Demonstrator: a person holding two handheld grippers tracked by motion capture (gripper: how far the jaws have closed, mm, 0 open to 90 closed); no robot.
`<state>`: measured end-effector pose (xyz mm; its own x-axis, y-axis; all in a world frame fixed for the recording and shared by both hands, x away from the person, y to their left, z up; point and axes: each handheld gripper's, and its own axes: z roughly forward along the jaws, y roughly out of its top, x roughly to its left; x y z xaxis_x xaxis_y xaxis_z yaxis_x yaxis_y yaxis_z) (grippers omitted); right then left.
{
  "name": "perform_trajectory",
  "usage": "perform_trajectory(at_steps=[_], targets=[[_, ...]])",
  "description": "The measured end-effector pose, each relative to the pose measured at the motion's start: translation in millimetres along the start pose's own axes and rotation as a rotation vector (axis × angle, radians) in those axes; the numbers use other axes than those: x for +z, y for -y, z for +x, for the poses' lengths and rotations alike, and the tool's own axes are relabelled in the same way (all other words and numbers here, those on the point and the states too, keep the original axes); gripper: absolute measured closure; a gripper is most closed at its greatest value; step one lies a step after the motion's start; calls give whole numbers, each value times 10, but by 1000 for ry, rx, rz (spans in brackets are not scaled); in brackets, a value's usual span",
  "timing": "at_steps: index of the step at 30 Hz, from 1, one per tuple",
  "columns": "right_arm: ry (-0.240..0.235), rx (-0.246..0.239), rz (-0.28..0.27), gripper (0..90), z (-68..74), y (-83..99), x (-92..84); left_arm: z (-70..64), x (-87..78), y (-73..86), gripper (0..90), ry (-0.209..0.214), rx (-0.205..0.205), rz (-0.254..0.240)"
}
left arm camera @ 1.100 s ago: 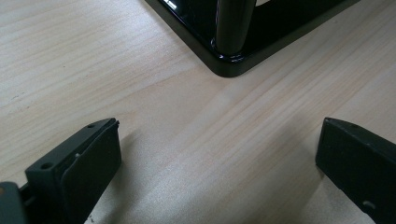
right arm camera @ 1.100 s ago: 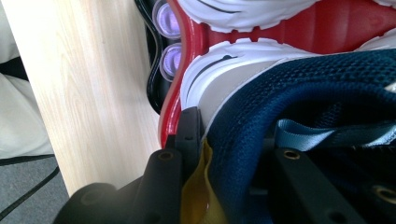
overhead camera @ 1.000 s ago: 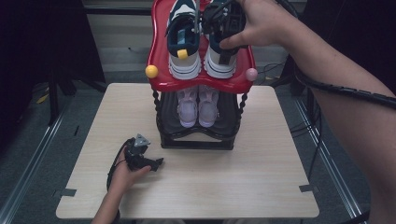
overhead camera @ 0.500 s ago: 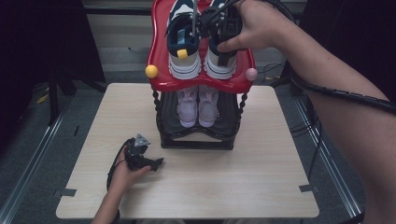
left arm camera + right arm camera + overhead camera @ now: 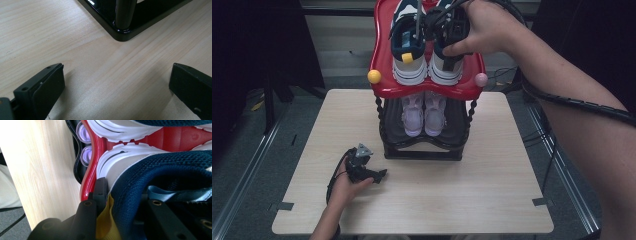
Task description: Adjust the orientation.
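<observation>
Little moved since earlier frames: right hand [image 5: 484, 27] shifted slightly over the top shelf, left hand [image 5: 343, 182] unchanged. Right gripper [image 5: 120, 202] clamped on heel collar of navy-and-white sneaker [image 5: 447, 55], one jaw outside the heel beside a yellow pull tab [image 5: 106, 225], the other inside the opening. Sneaker on red top shelf [image 5: 382, 75] of shoe rack, right of its mate [image 5: 408, 57]. Left gripper [image 5: 115, 92] resting on table [image 5: 492, 185] near rack base [image 5: 120, 35], jaws wide apart, holding nothing. No readable brand or writing.
</observation>
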<state>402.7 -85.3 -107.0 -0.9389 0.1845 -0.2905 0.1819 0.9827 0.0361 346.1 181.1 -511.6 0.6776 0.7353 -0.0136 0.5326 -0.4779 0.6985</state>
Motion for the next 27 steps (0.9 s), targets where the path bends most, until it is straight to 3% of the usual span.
perform_trajectory(at_steps=[3,11,19,27], targets=[[5,10,-13,690,3,12,2,0,0,0,0,0,0,0],[-31,39,-21,505,-3,29,-5,0,0,0,0,0,-1,0],[-19,88,-61,350,-36,100,-142,0,0,0,0,0,-1,0],[-51,103,-80,242,-29,225,-223,0,0,0,0,1,0,0]])
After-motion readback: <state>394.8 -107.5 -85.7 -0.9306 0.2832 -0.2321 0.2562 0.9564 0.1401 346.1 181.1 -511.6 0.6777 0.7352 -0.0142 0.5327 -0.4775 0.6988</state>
